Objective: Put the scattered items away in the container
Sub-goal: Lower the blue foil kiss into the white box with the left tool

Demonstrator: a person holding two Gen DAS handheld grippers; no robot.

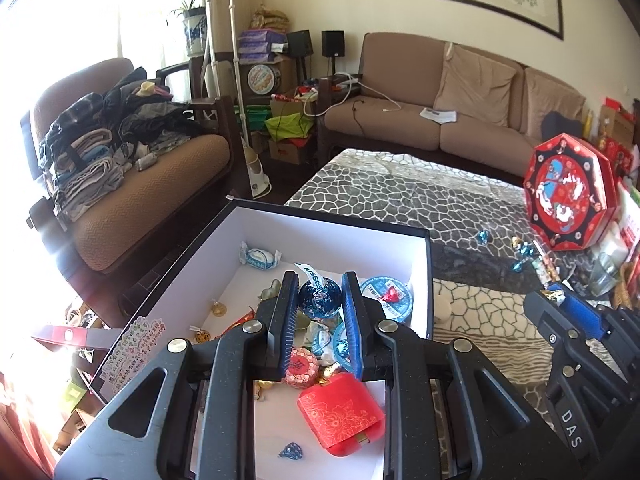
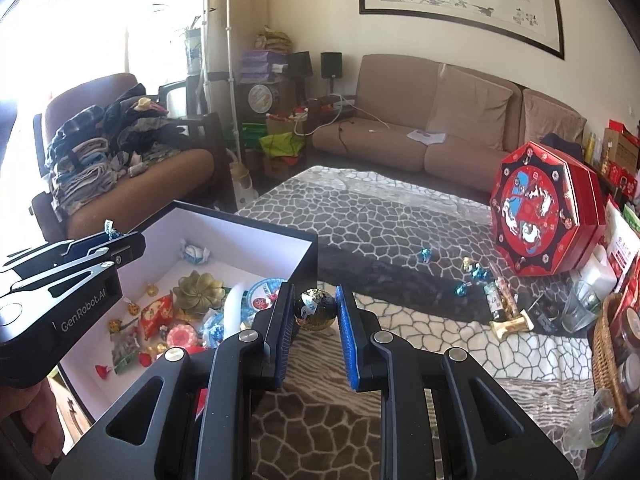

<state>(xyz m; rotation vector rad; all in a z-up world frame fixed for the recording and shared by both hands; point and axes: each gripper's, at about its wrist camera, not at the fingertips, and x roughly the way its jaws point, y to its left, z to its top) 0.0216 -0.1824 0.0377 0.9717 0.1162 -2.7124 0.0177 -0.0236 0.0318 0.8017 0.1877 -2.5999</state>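
Observation:
An open dark box with a white inside [image 1: 332, 216] holds several wrapped sweets, round lidded cups and a red packet [image 1: 340, 416]. My left gripper [image 1: 320, 280] hangs over it, shut on a blue foil ball [image 1: 320, 300] with a paper tag. In the right wrist view my right gripper [image 2: 314, 292] is shut on a dark ball with gold foil [image 2: 316, 308], just right of the box's wall [image 2: 248, 220], over the patterned tablecloth. A few blue and gold foil sweets [image 2: 476, 270] lie scattered further right on the cloth.
A red octagonal tin [image 2: 548, 208] leans at the table's right side, with a glass [image 2: 584, 304], a gold ornament [image 2: 512, 326] and a wicker basket [image 2: 608, 360] nearby. An armchair piled with clothes [image 1: 100, 140] stands left, a brown sofa [image 1: 440, 120] behind.

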